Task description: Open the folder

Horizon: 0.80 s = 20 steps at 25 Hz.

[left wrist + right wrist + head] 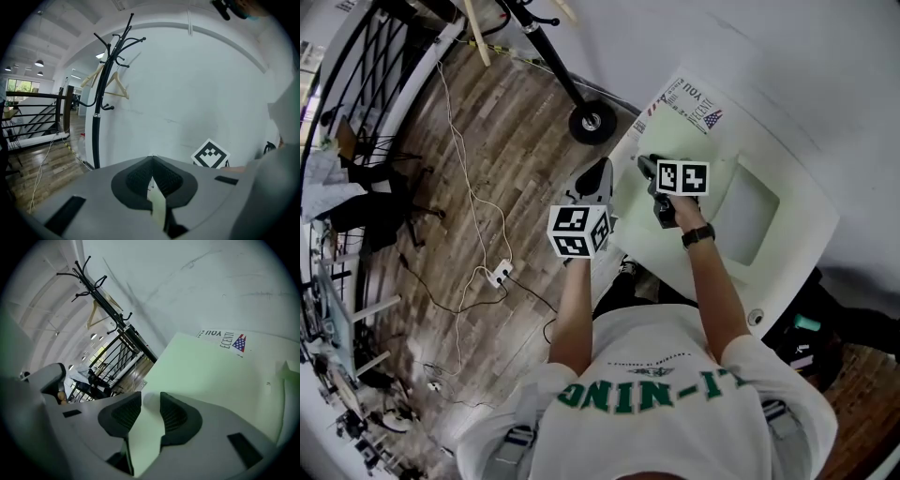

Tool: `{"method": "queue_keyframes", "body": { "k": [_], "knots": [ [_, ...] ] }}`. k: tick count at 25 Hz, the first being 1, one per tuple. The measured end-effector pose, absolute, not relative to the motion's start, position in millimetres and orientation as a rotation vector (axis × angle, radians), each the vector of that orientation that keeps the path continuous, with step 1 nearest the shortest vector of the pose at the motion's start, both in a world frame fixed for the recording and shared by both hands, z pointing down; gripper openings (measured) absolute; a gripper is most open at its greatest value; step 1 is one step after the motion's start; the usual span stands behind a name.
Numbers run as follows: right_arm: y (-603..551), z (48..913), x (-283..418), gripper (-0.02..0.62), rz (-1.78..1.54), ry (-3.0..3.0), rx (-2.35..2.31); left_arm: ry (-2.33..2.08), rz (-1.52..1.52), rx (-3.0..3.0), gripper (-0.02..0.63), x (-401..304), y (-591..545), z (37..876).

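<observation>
A pale green folder point(717, 145) lies flat under both grippers, with a printed sheet point(689, 101) at its far corner. My left gripper point(602, 169) hangs at the folder's left edge. In the left gripper view its tips point(151, 160) meet, and a pale strip shows in the gap behind them; whether that is a held sheet I cannot tell. My right gripper point(645, 165) is over the folder's near left part. In the right gripper view its jaws point(150, 398) stand apart, with the green folder surface point(211, 376) showing between the pads and nothing pressed.
A black coat rack point(101, 93) stands on a round base point(592, 122) just beyond the folder's far left corner. Cables and a power strip point(499, 274) lie on the wooden floor at left. A railing point(356, 84) runs along the far left.
</observation>
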State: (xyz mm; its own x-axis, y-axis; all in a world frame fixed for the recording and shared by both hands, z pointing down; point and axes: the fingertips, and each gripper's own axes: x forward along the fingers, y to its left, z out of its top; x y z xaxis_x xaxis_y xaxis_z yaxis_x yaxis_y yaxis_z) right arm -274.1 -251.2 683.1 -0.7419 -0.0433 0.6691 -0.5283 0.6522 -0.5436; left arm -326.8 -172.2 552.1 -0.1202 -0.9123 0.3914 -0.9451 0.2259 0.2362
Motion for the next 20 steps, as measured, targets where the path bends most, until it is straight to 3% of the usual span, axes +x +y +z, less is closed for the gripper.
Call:
{"method": "queue_keyframes", "body": {
  "k": [10, 15, 20],
  "knots": [
    [-250, 751, -295, 0.121, 0.893, -2.154, 0.431, -2.062, 0.107, 1.622, 0.014, -338, -155, 581],
    [-253, 759, -297, 0.079, 0.862, -2.139, 0.456, -2.065, 0.096, 1.603, 0.014, -342, -150, 585],
    [-248, 749, -295, 0.077, 0.87, -2.157, 0.449, -2.062, 0.086, 1.617, 0.014, -337, -148, 583]
  ]
}}
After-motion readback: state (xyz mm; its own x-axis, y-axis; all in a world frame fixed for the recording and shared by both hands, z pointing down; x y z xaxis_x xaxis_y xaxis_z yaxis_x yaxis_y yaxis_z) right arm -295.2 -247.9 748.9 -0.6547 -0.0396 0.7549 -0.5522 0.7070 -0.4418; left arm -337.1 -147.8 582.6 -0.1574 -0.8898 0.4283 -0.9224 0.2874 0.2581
